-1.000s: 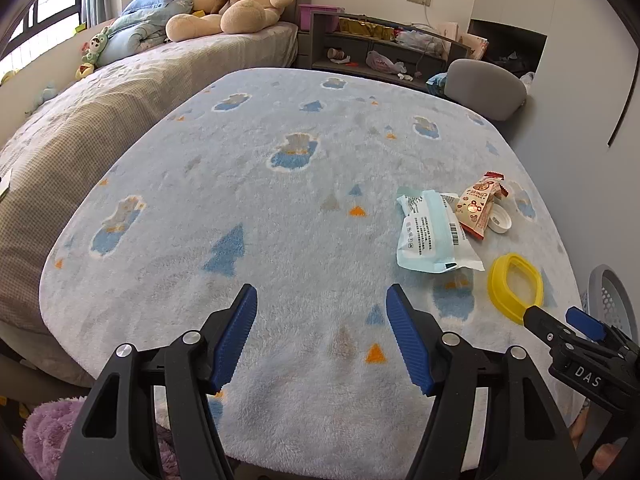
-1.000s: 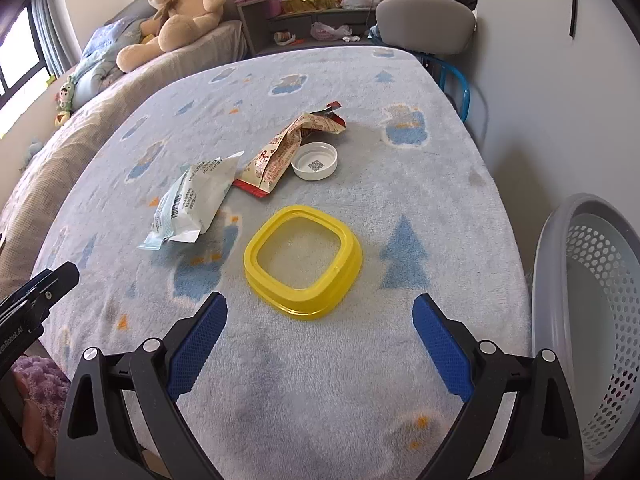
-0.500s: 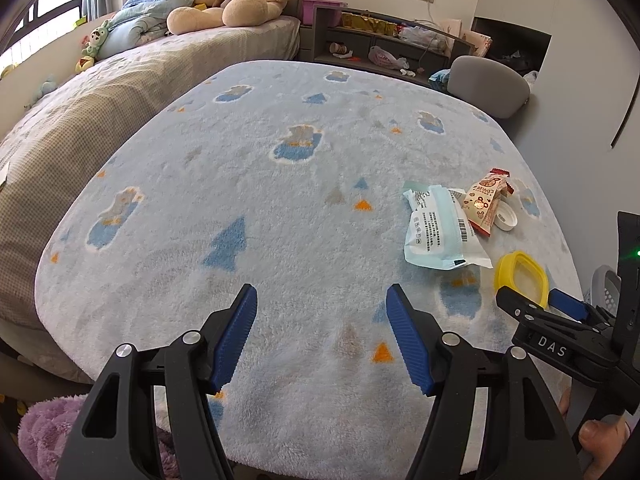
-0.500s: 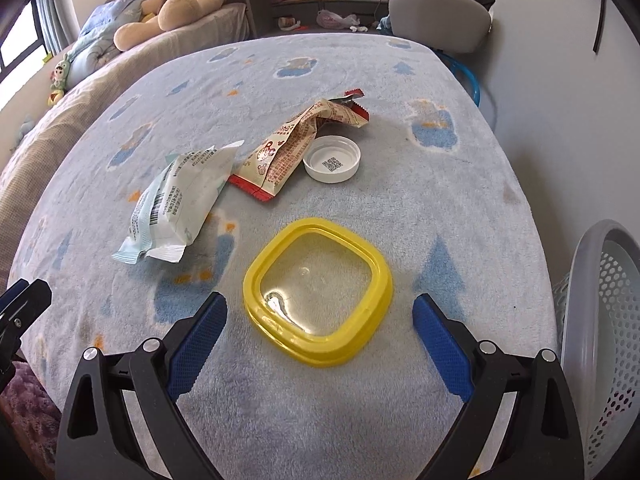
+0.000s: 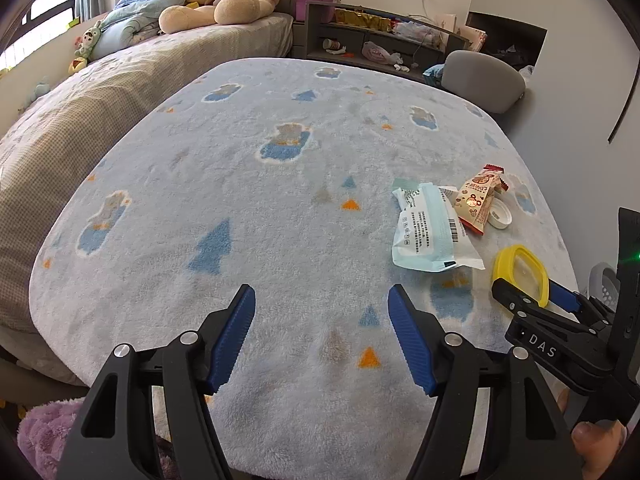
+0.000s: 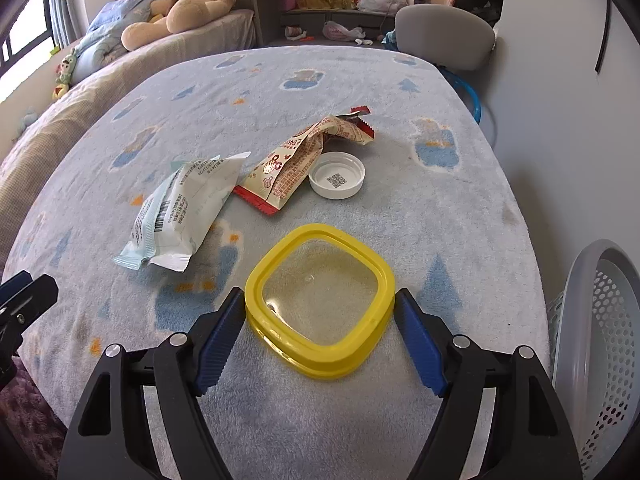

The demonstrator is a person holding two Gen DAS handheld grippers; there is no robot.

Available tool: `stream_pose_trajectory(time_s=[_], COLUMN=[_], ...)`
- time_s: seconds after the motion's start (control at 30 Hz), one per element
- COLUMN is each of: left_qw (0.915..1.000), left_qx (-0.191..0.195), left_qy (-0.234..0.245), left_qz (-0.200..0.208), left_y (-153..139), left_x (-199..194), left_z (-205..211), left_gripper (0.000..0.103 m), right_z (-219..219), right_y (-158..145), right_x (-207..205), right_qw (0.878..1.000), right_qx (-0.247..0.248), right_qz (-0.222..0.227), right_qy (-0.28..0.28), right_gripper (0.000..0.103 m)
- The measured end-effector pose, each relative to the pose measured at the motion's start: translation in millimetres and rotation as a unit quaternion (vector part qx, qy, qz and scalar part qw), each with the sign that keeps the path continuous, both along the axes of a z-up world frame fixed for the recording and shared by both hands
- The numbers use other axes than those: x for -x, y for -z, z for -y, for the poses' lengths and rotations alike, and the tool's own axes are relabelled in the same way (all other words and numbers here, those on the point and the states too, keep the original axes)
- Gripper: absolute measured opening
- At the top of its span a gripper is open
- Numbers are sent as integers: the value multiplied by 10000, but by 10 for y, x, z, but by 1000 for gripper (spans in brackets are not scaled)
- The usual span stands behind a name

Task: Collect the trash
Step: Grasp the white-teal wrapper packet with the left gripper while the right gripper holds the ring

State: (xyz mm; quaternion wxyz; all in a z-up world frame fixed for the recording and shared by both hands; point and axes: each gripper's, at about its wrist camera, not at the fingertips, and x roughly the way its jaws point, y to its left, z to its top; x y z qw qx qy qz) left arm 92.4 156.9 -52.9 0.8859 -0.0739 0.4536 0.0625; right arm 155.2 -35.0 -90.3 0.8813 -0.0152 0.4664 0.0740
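Right claw (image 6: pixel 320 312) has just been closing, pinching the yellow lid (image 6: pixel 320 300) on the tabletop (image 6: pixel 460 216).
My left claw (image 5: pixel 322 312) hangs spread, empty; beyond lie a pale packet (image 6: pixel 184 212), snack wrapper (image 6: pixel 296 164), white cap (image 6: pixel 337 180).

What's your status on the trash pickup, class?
Right tool just closing, pads against yellow lid. Left tool open, empty. Wrappers, white cap still on blanket; nothing in the way.

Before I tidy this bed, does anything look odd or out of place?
Yes: litter lies on the blanket: a torn snack wrapper, a white cap, a pale packet, and a yellow lid between the right claw.
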Motion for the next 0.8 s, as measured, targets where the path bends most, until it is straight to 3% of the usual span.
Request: stream_pose_trajectory(time_s=[0.37, 0.8], left_qw=[9990, 9947], left_qx=[287, 527], left_qy=[320, 662], left_qz=[-73, -590], left_y=[-81, 110], left_x=[-363, -933], left_z=[237, 523], left_gripper=[67, 68], right_z=[257, 531], right_y=[-232, -279], right_x=[143, 125], right_qw=[9992, 9974], right_qx=[-301, -575], right_qz=[228, 375], right_qy=[156, 217], right_gripper=[74, 74])
